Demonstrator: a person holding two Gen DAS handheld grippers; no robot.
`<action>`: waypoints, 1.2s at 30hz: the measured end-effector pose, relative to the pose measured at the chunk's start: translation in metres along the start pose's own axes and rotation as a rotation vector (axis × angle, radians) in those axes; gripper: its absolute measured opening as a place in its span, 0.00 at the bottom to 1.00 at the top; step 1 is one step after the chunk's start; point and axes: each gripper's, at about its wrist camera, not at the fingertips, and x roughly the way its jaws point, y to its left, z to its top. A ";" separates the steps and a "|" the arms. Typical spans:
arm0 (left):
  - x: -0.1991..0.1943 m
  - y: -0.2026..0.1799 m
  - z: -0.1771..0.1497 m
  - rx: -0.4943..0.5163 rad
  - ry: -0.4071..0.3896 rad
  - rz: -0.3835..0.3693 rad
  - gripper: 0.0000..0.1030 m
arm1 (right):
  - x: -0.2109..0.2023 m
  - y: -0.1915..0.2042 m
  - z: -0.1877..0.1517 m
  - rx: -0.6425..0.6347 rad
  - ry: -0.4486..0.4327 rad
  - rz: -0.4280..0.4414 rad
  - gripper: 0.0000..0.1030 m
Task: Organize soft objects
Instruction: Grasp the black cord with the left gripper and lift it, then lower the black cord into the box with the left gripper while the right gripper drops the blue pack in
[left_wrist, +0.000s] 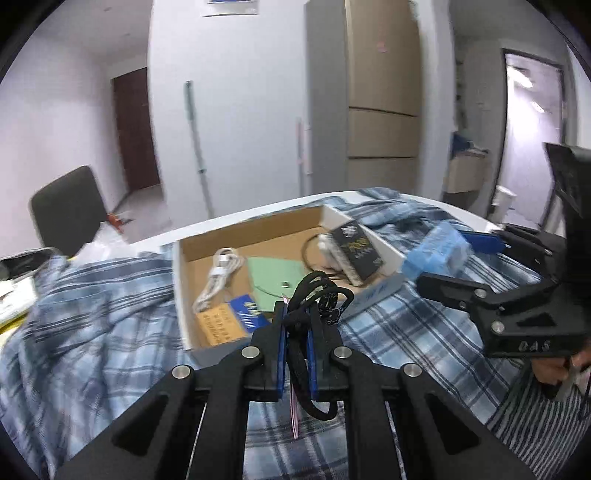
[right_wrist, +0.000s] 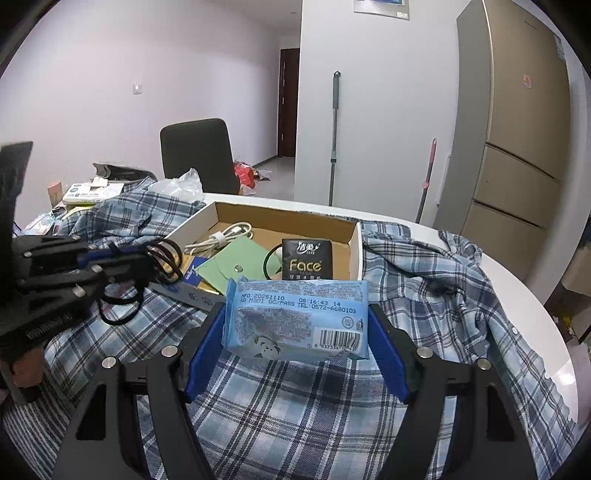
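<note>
My left gripper (left_wrist: 297, 314) is shut on a bundle of black elastic bands (left_wrist: 321, 291) with a pink tag, held above the near edge of an open cardboard box (left_wrist: 179, 280). The right wrist view shows the same left gripper (right_wrist: 144, 260) at the left, the black bands (right_wrist: 166, 254) looping out of it. My right gripper (right_wrist: 297, 325) is shut on a light blue wipes packet (right_wrist: 297, 314), its blue pads pressing both ends, just short of the box (right_wrist: 354, 254). In the left wrist view the right gripper (left_wrist: 443, 258) and blue packet (left_wrist: 437, 253) sit to the right.
The box holds a white cable (right_wrist: 225, 236), a green pouch (right_wrist: 236, 266), a black tissue pack (right_wrist: 306, 264) and a blue-and-orange card (left_wrist: 232, 319). A blue plaid shirt (right_wrist: 424, 280) covers the round white table (right_wrist: 517, 280). A dark chair (right_wrist: 197, 155) and clutter stand at the back left.
</note>
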 end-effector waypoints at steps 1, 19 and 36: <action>-0.007 0.002 0.004 -0.020 -0.015 -0.014 0.10 | -0.001 0.000 0.000 0.001 -0.005 -0.003 0.71; -0.049 0.021 0.109 -0.108 -0.128 0.173 0.10 | -0.035 0.009 0.101 -0.028 -0.170 -0.045 0.71; 0.059 0.055 0.091 -0.215 0.122 0.154 0.10 | 0.089 -0.026 0.107 0.097 0.061 0.001 0.71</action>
